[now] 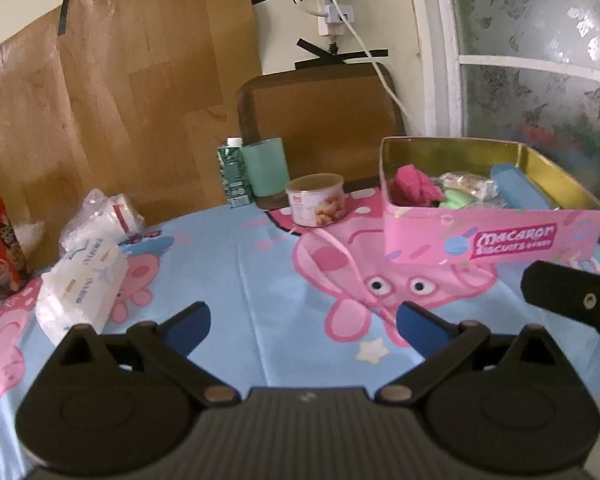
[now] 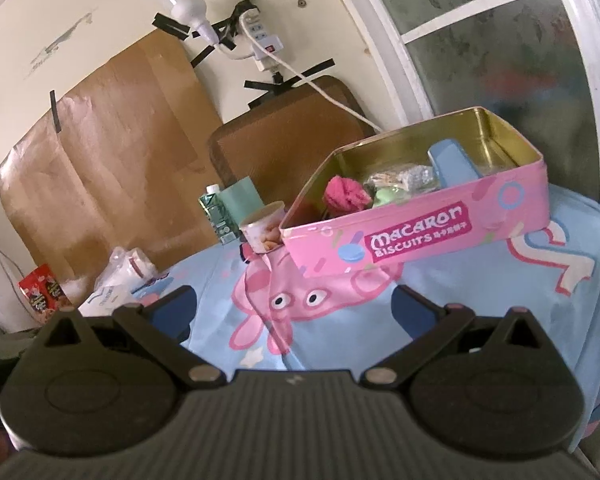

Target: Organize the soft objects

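The left claw [image 1: 302, 326] stands wide with nothing between its blue pads, above an open stretch of the table's blue cartoon-pig cloth [image 1: 260, 280]. The right claw [image 2: 292, 314] is wide and empty too, with bare cloth ahead of it up to the pink rectangular "Macaron Biscuits" tin [image 1: 492, 236]. The tin sits toward the table's right edge, near the frosted glass door [image 1: 540, 60]. Inside it lie a crumpled magenta cloth [image 1: 414, 190], a pale green soft piece [image 1: 458, 200], a clear wrapped packet [image 1: 468, 184] and a light blue roll [image 1: 518, 190] leaning on the front wall. Left of the tin stands a small round snack can [image 1: 316, 200]; behind it are a mint green cup [image 1: 266, 172] and a green drink carton [image 1: 232, 176]. Two white plastic-wrapped tissue packs [image 1: 84, 284] crowd the left side beside a red cookie box [image 1: 2, 252].
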Tool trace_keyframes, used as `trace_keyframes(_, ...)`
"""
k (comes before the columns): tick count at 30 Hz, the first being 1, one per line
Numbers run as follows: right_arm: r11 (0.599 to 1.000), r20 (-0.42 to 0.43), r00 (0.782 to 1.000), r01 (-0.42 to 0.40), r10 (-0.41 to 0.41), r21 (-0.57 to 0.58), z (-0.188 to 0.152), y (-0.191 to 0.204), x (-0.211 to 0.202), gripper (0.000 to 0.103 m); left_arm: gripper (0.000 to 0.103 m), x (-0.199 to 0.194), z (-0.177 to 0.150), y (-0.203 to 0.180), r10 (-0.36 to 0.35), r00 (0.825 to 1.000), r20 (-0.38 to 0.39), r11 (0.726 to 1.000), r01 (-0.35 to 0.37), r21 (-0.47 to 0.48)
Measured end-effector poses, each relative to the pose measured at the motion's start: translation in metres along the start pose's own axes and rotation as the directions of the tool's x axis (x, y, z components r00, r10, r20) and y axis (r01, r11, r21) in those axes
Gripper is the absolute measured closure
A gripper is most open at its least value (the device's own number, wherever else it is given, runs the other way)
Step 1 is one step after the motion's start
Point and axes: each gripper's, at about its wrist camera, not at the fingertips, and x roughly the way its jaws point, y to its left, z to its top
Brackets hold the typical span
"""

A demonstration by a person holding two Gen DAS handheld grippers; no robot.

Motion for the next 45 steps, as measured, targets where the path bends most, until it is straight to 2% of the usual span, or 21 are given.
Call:
trace_keyframes(7, 1.0, -0.025, 1.0, -0.004, 0.005, 0.012, -0.005, 0.004, 0.004, 0.0, 0.0, -0.001, -0.003, -0.001, 0.027, 1.0, 0.007, 0.999, -0.027, 0.02)
trace_keyframes(22, 1.0, 0.011, 1.0, 0.0, 0.0, -0.002, -0.008, 0.01, -0.001, 0.0, 0.0, -0.003, -0.003, 0.0, 0.023, 1.0, 0.004, 0.999, -0.023, 0.024)
trace_keyframes(45, 1.0, 0.008, 1.0, 0.001, -0.001, 0.006, -0.01, 0.014, -0.001, 0.0, 0.0, -0.004, -0.004, 0.0, 0.025, 1.0, -0.001, 0.999, -0.025, 0.04)
